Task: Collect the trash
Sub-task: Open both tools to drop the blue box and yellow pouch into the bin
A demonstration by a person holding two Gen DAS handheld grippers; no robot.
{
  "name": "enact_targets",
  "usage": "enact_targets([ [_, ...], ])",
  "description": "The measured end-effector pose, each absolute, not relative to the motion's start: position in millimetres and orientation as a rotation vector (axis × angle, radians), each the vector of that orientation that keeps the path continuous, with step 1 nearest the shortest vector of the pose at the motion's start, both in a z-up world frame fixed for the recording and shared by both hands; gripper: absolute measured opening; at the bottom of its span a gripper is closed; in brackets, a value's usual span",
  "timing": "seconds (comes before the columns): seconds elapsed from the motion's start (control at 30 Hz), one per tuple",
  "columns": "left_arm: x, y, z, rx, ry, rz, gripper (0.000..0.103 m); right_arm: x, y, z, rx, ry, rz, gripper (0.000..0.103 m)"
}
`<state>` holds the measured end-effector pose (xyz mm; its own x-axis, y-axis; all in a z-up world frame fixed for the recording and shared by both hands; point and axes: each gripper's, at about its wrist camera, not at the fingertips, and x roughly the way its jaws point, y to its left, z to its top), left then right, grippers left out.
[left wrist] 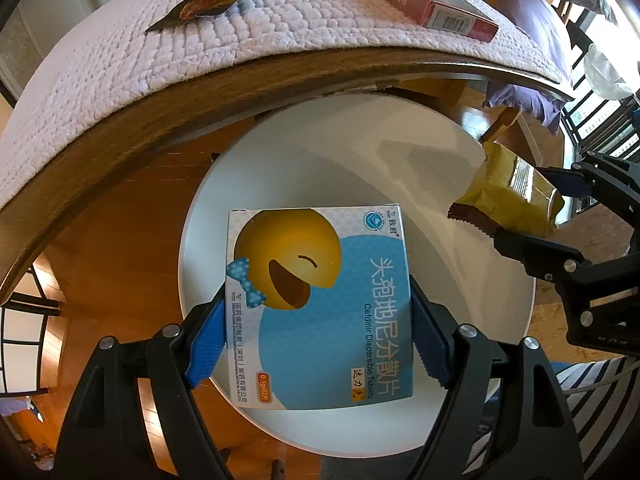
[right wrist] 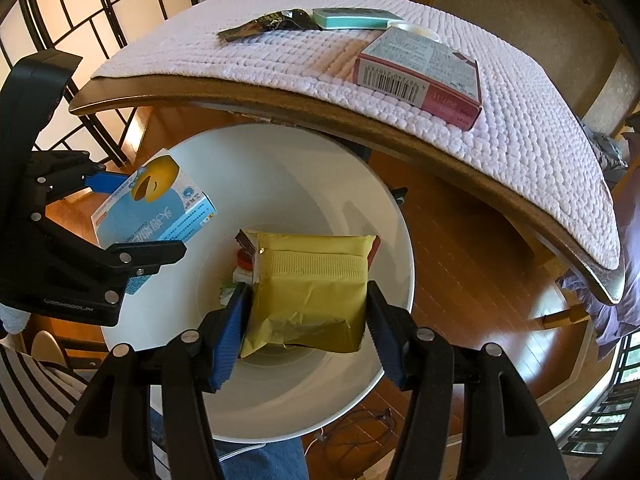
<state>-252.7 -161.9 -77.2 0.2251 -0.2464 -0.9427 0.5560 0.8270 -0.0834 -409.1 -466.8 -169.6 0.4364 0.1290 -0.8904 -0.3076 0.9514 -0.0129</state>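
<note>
Our left gripper (left wrist: 316,336) pinched a medicine box (left wrist: 320,304) and our right gripper (right wrist: 306,328) a yellow packet (right wrist: 308,296), both over the white bin (right wrist: 396,216); a dark wrapper (right wrist: 268,24) and red box (right wrist: 420,76) remained near the tabletop's far edge.

i note a quilted white mat (right wrist: 400,80) covering the wooden table (right wrist: 280,104), wood floor (right wrist: 460,240) below, a folding screen (right wrist: 80,20) far left.
</note>
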Motion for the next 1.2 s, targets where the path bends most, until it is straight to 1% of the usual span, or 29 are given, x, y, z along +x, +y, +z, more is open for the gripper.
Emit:
enact_targets([
  [0.4, -250.8, -160.9, -82.6, 0.302, 1.228, -0.565, 0.081, -406.1, -467.2, -176.1, -0.171, 1.095, 0.268, 0.058],
  [0.47, -249.4, -161.8, -83.1, 0.301, 1.222, -0.571, 0.082, -406.0, -467.1, -175.0, -0.174, 1.087, 0.26, 0.068],
  [0.53, -249.6, -161.4, -82.6, 0.307, 1.223, -0.571, 0.083, -404.9, -466.9, -174.7, -0.167, 1.085, 0.255, 0.07],
  [0.67, -247.4, -161.4, -80.1, 0.313, 1.216, -0.567, 0.085, -401.6, -466.9, -174.9, -0.159, 1.089, 0.25, 0.07],
  [0.77, -245.1, -160.5, -78.0, 0.313, 1.213, -0.571, 0.089, -398.5, -467.9, -174.1, -0.155, 1.091, 0.25, 0.07],
  [1.2, -243.7, -152.4, -68.7, 0.306, 1.198, -0.56, 0.089, -396.0, -471.1, -162.9, -0.162, 1.063, 0.245, 0.07],
])
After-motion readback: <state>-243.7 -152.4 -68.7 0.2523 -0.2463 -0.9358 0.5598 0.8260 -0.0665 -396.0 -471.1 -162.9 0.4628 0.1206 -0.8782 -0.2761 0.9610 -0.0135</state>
